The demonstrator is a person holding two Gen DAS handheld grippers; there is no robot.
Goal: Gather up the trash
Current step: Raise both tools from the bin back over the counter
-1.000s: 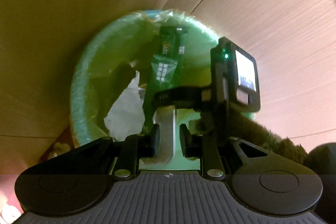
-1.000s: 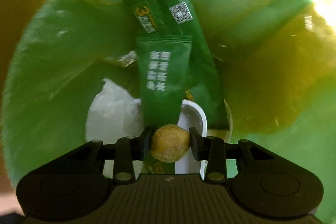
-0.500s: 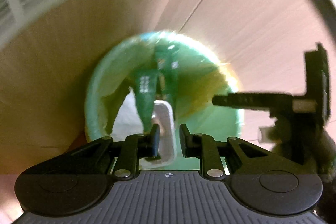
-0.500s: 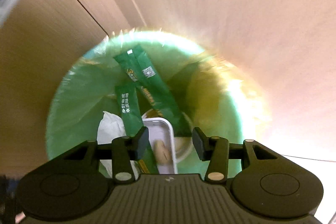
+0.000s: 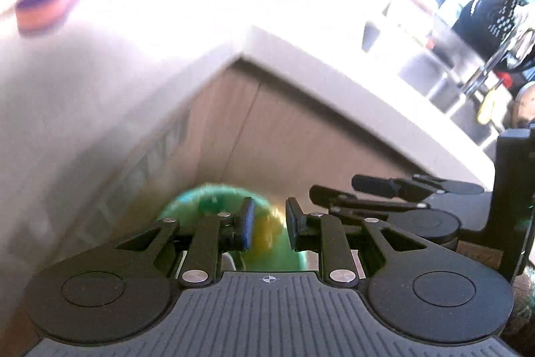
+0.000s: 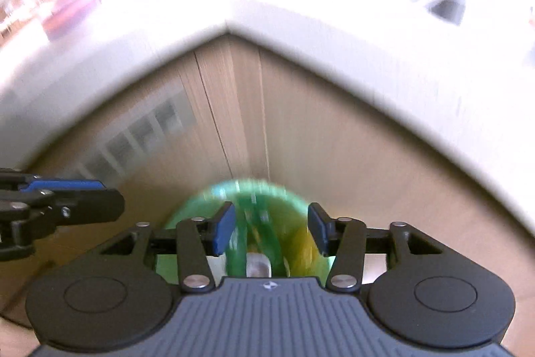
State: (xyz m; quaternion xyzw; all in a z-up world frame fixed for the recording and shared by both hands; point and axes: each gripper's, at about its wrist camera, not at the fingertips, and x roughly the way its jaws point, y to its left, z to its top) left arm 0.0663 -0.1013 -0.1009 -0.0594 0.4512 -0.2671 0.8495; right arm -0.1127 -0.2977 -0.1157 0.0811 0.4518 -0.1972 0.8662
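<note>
Both empty: left claw [image 5: 269, 223] narrowly apart, right claw [image 6: 271, 228] opening wider, over the green-lined bin [image 6: 267, 196]

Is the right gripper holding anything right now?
No, the right gripper has nothing between its blue pads; its jaws are opening, and only the green trash bin shows far below the gap.

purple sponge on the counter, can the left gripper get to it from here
Probably yes: the left gripper is empty, its fingers apart, and the white counter looks bare between it and the purple sponge, though the view is blurred.
</note>
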